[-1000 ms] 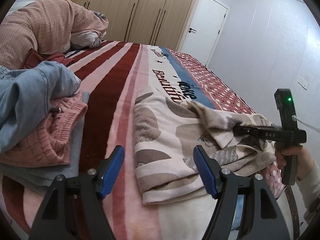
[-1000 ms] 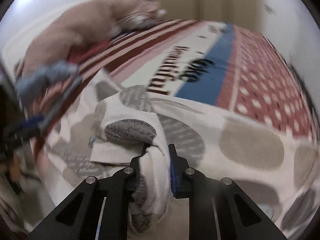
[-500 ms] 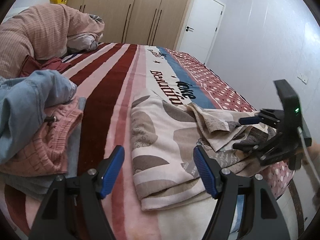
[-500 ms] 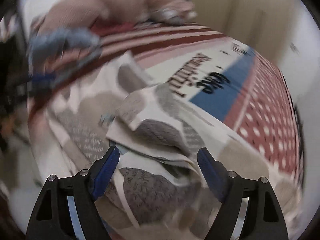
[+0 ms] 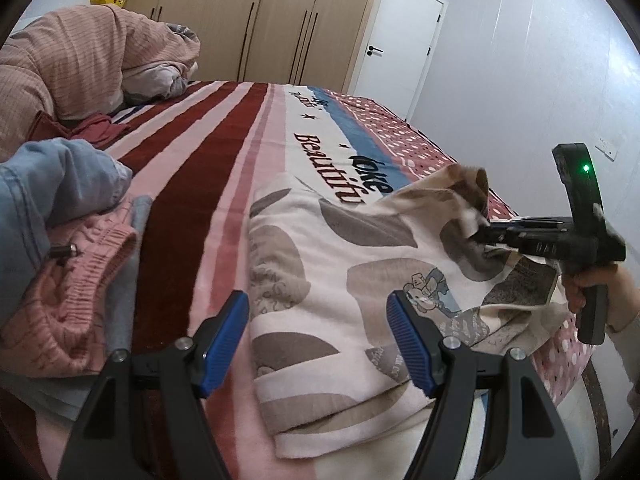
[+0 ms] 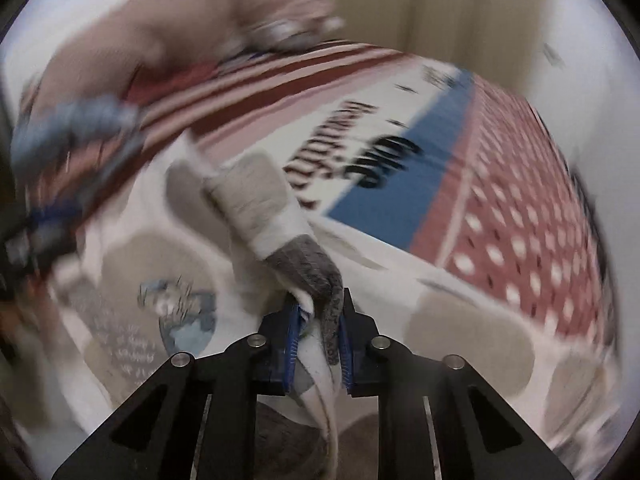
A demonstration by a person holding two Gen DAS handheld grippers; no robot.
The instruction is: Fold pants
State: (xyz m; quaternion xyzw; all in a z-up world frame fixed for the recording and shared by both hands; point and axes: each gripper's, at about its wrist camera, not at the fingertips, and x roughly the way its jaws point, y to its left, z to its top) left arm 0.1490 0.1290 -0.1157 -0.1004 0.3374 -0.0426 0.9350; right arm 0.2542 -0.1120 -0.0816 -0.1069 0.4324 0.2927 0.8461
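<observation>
Pinching pants (image 6: 256,208), right gripper (image 6: 318,334).

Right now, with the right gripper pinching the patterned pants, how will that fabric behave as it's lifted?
Likely floppy: the patterned pants drape and fold from the right gripper rather than holding shape. Probably light and plush, so the shut fingers should grip without slipping. The loose part on the striped blanket may drag.
</observation>
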